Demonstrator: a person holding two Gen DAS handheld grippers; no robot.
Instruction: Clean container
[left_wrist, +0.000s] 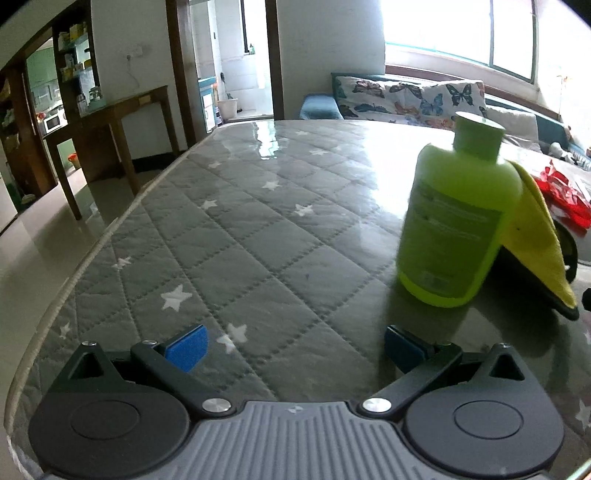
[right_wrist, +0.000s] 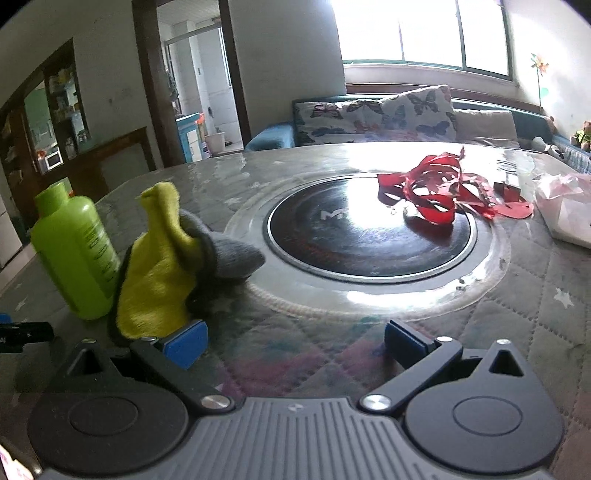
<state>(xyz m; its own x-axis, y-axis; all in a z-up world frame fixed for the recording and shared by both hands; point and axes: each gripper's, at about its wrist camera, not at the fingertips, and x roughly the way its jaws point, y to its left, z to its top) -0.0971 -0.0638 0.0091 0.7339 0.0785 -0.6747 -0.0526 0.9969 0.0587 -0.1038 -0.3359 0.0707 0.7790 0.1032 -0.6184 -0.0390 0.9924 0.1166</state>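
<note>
Left tool (left_wrist: 295, 345): released, green bottle (left_wrist: 456, 225) upright, ahead-right, nearer
Right tool (right_wrist: 295, 345): released, yellow cloth (right_wrist: 159, 269) ahead-left

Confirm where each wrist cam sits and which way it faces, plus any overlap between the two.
Left wrist: on the left claw, low over the quilted table, facing along it toward the doorway and sofa; its own open blue-padded fingers show; green bottle ahead-right.
Right wrist: on the right claw, facing the black round hob and window; its open fingers show, and a bit of the other claw at the left edge.
Shared: green bottle, yellow cloth, red ribbon scraps, butterfly cushions.
</note>
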